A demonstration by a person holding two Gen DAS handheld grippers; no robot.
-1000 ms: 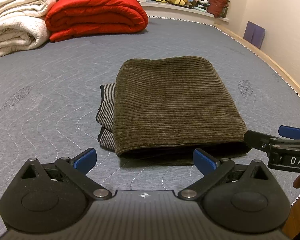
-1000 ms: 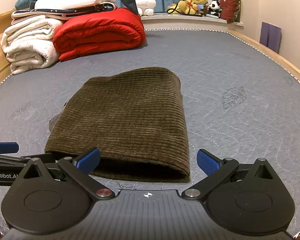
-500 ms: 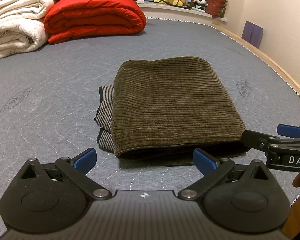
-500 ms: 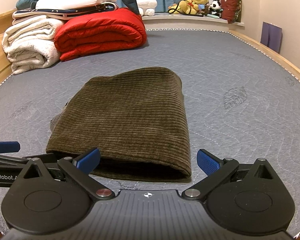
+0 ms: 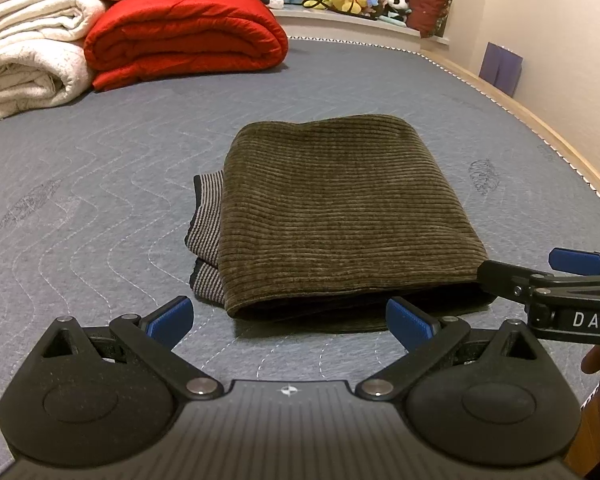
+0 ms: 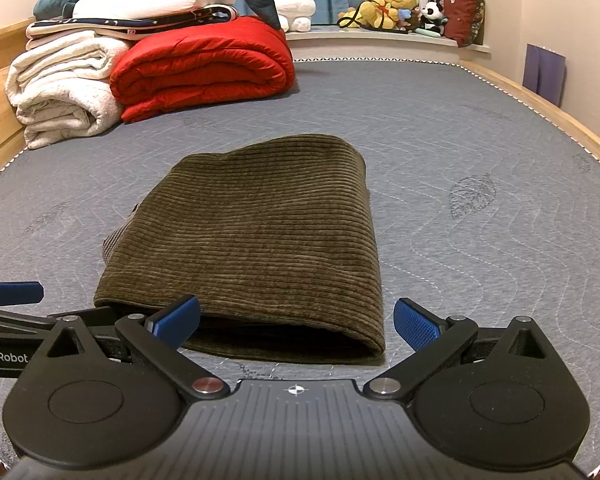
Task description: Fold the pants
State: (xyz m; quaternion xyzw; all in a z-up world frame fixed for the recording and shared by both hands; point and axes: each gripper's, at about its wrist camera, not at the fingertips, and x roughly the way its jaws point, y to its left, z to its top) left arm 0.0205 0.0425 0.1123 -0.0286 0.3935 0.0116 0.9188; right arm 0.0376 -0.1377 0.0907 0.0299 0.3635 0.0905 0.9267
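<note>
Bedding set the scene: the wide grey-blue quilted mattress (image 5: pixel 100 184) filled both views, with a rolled red puffy quilt (image 6: pixel 204 72) and a stack of folded white blankets (image 6: pixel 60 88) lying well apart from the work, toward eleven o'clock in the right wrist view. At the middle of the mattress, toward twelve o'clock from both cameras, lay the olive-brown corduroy pants (image 5: pixel 340 216), a compact rectangular bundle of several layers whose near edge showed a dark opening between the folds. In the left wrist view a grey-and-black striped cuff or waistband (image 5: pixel 206 236) poked out of the bundle at its nine o'clock side; which of the two it was could not be told. The folding looked essentially done, and all that seemed left, as a judgement, was tucking that striped strip in or squaring the stack. The left gripper (image 5: pixel 288 318) hovered just short of the bundle's near edge with its blue-padded jaws spread wide and nothing between them. The right gripper (image 6: pixel 296 320) sat likewise at the near edge, jaws wide apart and empty, touching no cloth as far as could be seen.
</note>
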